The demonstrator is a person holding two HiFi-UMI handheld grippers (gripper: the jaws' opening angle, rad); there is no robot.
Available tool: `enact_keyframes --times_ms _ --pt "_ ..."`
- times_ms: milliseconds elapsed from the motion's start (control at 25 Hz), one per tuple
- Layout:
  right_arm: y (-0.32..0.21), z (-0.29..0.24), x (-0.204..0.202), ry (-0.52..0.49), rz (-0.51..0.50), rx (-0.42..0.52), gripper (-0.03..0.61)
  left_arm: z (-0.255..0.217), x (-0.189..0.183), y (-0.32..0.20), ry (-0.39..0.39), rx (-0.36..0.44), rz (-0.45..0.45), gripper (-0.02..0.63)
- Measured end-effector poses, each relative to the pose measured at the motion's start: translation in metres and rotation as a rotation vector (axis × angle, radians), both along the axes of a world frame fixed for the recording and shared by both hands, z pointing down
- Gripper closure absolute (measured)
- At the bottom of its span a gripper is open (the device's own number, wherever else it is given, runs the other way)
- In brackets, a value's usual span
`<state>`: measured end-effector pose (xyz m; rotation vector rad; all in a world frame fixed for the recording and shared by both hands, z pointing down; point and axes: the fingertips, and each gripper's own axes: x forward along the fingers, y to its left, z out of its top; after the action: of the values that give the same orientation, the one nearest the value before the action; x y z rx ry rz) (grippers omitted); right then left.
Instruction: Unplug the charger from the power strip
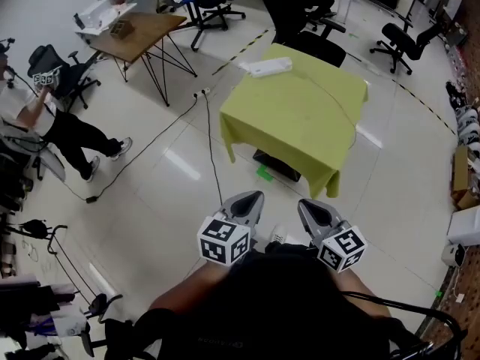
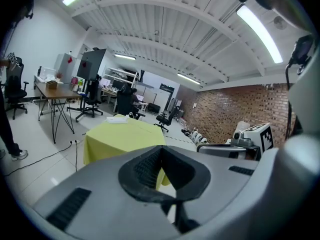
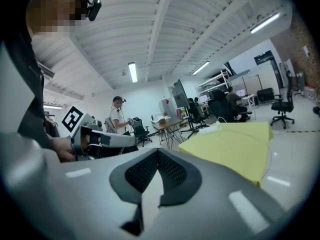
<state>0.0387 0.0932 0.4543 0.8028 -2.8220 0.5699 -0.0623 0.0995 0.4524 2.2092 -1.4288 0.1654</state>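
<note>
Nearest the body, the left gripper and the right gripper were held side by side, both pointing forward and a little down. Each had its jaws pressed together with nothing between the pads and touched nothing. Bare floor lay ahead of both tips. Beyond it stood the table under a yellow-green cloth, well apart from either gripper. The white power strip lay on the table's far side, straight ahead and farthest from the tips. Its long axis ran roughly crosswise to the line the grippers pointed along. In the head view it sat more nearly in line with the left gripper; neither hand looked clearly nearer. The charger itself was too small to pick out. A thin cable crossed the cloth, away to the right of the strip. Judgement: approach step only, unplugging not begun, jaws must spread before any grip.
</note>
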Motion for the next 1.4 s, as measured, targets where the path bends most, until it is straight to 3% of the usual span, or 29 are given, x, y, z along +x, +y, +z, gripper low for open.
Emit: enact_keyframes --times_ms 200,360,520,1040,1400 --pt "-0.044 -0.006 -0.013 -0.027 -0.046 0.001 0.575 -0.007 -0.010 -0.033 -0.010 -0.003 -0.048 0.607" --pt "-0.068 -0.008 -0.019 -0.049 -0.083 0.003 0.575 -0.008 -0.016 -0.058 0.024 -0.025 -0.087 0.607" --pt "-0.092 -0.001 -0.012 -0.065 -0.091 -0.001 0.575 -0.005 -0.012 -0.078 -0.014 -0.010 -0.112 0.607" --pt "-0.122 0.022 0.007 -0.086 -0.026 -0.074 0.575 0.012 0.010 -0.114 -0.031 -0.068 -0.038 0.607" --pt "-0.139 0.024 -0.026 -0.057 0.011 -0.083 0.575 0.017 -0.023 -0.140 -0.003 -0.072 -0.006 0.607"
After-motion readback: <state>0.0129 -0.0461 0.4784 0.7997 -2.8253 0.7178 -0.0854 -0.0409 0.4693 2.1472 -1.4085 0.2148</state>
